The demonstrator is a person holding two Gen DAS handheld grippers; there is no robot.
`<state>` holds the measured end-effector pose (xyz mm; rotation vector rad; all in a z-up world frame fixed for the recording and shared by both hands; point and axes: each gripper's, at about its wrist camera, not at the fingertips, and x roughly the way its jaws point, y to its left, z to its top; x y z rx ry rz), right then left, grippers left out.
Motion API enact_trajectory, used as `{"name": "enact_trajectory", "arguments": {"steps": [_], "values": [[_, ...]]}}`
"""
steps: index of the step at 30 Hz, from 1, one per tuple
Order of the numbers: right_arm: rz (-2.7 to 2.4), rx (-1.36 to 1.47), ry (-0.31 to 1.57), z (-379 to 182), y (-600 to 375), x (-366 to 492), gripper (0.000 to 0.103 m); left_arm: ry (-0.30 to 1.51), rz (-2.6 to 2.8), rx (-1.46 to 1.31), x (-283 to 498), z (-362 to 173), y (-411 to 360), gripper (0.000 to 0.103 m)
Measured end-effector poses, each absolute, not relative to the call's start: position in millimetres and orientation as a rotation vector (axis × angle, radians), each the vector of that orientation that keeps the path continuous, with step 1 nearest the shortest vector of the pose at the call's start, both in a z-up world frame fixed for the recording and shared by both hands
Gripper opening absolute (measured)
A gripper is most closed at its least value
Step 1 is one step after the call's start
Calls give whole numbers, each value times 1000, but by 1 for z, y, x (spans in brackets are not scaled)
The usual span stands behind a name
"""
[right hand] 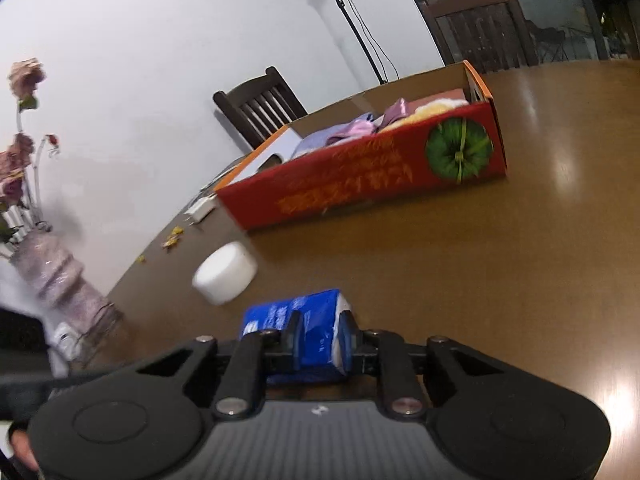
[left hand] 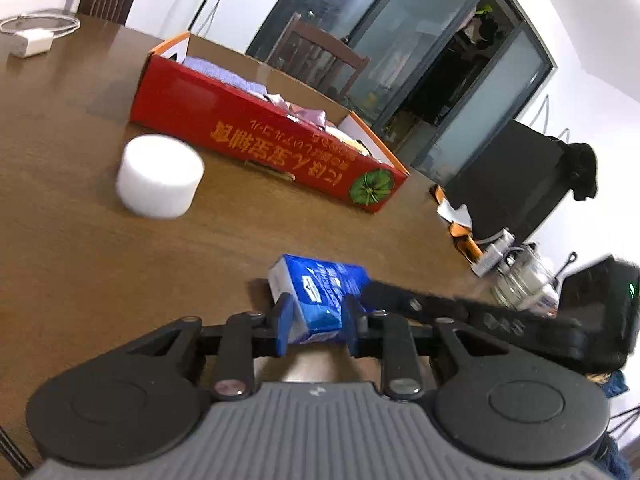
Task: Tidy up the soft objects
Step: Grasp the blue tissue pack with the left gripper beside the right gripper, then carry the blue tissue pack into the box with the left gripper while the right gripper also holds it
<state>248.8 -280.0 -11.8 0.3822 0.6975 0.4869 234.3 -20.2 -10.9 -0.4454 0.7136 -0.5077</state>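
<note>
A blue tissue pack (left hand: 316, 292) is held between both grippers just above the brown table (left hand: 80, 240). My left gripper (left hand: 316, 320) is shut on one end of it. My right gripper (right hand: 320, 340) is shut on the other end of the pack (right hand: 296, 316), and its black body (left hand: 480, 316) reaches in from the right in the left wrist view. A white foam cylinder (left hand: 160, 176) (right hand: 225, 276) stands on the table to the left. A red cardboard box (left hand: 256, 136) (right hand: 360, 180) behind holds purple, pink and yellow soft items.
A white charger and cable (left hand: 32, 36) lie at the far left. A glass jar (left hand: 520, 284) and a black bin (left hand: 512, 184) are on the right. A vase of flowers (right hand: 48, 264) stands at the table's left edge. Chairs (right hand: 260, 104) surround the table.
</note>
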Motion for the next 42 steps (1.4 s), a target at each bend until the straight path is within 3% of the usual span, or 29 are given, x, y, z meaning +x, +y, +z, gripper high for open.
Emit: {"name": "enact_trajectory", "arguments": {"steps": [5, 12, 17, 22, 26, 34, 42], "values": [[498, 409, 676, -4, -279, 208, 20, 698, -541, -467, 218, 0, -7, 28], [457, 374, 673, -3, -277, 217, 22, 688, -518, -386, 224, 0, -18, 34], [470, 366, 708, -9, -272, 221, 29, 735, -524, -362, 229, -10, -18, 35], [470, 340, 712, -14, -261, 226, 24, 745, -536, -346, 237, -9, -17, 24], [474, 318, 658, 5, -258, 238, 22, 676, -533, -365, 254, 9, -11, 22], [510, 181, 425, 88, -229, 347, 21, 461, -486, -235, 364, 85, -2, 22], [453, 196, 546, 84, -194, 514, 21, 627, -404, -213, 525, 74, 11, 22]]}}
